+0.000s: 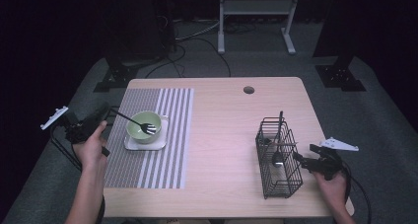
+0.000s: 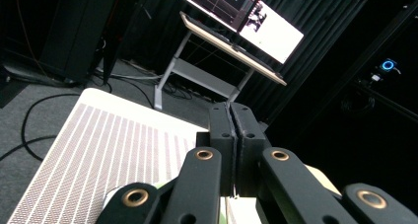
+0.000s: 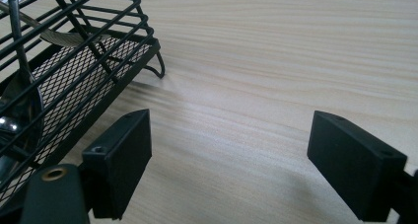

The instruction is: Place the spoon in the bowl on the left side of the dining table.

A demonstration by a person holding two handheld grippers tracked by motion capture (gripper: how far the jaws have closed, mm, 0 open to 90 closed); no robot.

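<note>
My left gripper (image 1: 101,114) jaws clamped on fork (image 1: 134,122) handle, tines resting in bowl (image 1: 144,126) on mat (image 1: 170,135). Right gripper (image 1: 306,161) jaws open, empty, beside basket (image 1: 278,157), ready for next utensil.

Black tongs (image 1: 105,114), brass rivets, grey three-cornered plates, black trailing cables; bare forearms.

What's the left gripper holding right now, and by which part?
The left gripper holds a black fork by the end of its handle, prongs over the green bowl. The right gripper holds nothing.
</note>
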